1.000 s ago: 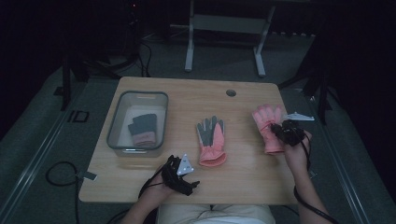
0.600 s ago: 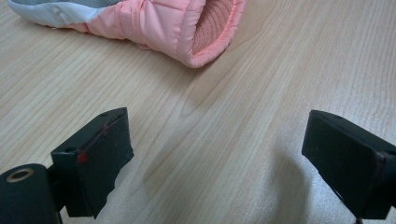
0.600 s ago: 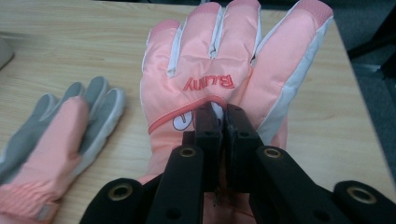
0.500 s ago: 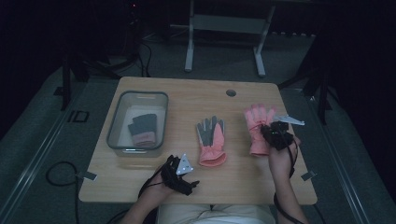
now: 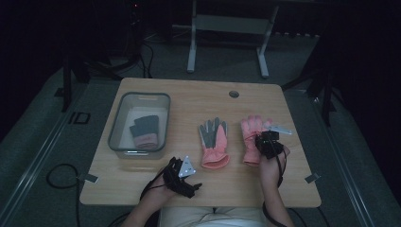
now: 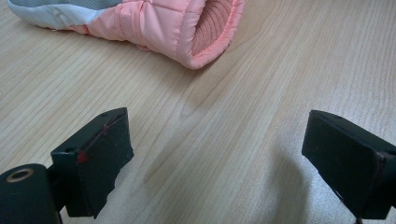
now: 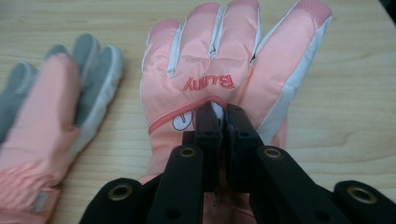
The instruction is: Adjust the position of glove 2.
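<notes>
Pink glove [image 7: 219,79] with white trim, pinched by closed jaws.

We are looking at two pink padded gloves lying flat on the table, side by side with fingers pointing away from us. The right glove [image 5: 250,137] is showing its back, with white strips between the fingers, red lettering and a small picture; its fabric is sitting pinched at the back of the hand. The left glove [image 5: 213,142] is lying palm up, showing grey fingers and a ribbed cuff opening toward us.
</notes>
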`<act>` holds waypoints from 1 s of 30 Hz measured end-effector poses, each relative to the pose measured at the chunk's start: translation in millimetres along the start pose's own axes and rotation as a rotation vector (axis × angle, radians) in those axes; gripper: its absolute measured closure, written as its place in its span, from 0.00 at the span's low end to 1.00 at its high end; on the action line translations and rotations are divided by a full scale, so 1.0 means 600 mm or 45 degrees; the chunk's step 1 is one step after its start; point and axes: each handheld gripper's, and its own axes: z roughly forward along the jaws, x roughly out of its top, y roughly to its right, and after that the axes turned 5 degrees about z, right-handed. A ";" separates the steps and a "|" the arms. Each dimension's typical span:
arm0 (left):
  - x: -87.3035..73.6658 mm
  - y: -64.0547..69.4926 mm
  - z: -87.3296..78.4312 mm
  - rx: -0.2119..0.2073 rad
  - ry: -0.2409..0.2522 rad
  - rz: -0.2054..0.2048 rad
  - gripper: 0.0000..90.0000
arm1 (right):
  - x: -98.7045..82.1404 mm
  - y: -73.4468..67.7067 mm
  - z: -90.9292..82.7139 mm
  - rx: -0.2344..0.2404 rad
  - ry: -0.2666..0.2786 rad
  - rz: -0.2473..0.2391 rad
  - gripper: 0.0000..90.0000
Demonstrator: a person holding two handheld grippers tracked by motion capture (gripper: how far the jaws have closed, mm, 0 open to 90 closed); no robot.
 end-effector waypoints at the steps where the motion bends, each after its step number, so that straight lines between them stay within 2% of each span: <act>1: 0.000 0.000 0.000 -0.001 -0.001 0.001 0.09 | -0.003 0.001 0.006 -0.003 -0.014 0.005 0.95; 4: -0.001 -0.001 0.000 0.001 0.001 -0.003 0.09 | -0.012 0.002 0.030 -0.008 -0.058 0.017 0.95; 7: -0.001 -0.001 0.000 0.001 0.002 0.000 0.09 | -0.018 0.003 0.041 -0.017 -0.059 0.021 0.94; 12: -0.001 0.000 0.001 0.003 -0.004 0.010 0.09 | -0.020 0.005 0.047 -0.013 -0.066 0.025 0.91; 20: -0.002 0.001 0.002 -0.001 -0.009 0.011 0.09 | -0.012 0.011 0.033 0.020 -0.050 0.008 0.82; 23: -0.001 0.001 0.002 -0.001 -0.008 0.010 0.09 | -0.004 0.019 0.020 0.055 -0.035 -0.007 0.80; 24: -0.001 0.001 0.002 -0.001 -0.008 0.011 0.09 | 0.001 0.021 0.010 0.074 -0.023 -0.043 0.78; 25: -0.001 0.001 0.002 -0.001 -0.006 0.010 0.09 | 0.001 0.021 0.010 0.074 -0.023 -0.043 0.78; 26: -0.001 0.001 0.002 -0.002 -0.009 0.012 0.09 | 0.009 0.024 0.002 0.126 -0.012 -0.101 0.74; 27: -0.001 0.001 0.002 -0.002 -0.009 0.013 0.09 | 0.009 0.024 0.002 0.126 -0.012 -0.101 0.74; 28: -0.001 0.002 0.002 -0.004 -0.008 0.009 0.09 | 0.015 0.025 -0.003 0.122 -0.006 -0.183 0.73; 29: -0.001 0.002 0.002 -0.003 -0.007 0.008 0.09 | 0.015 0.025 -0.003 0.122 -0.006 -0.183 0.73; 30: -0.001 0.002 0.002 -0.003 -0.005 0.006 0.09 | 0.019 0.029 -0.007 0.161 0.005 -0.235 0.71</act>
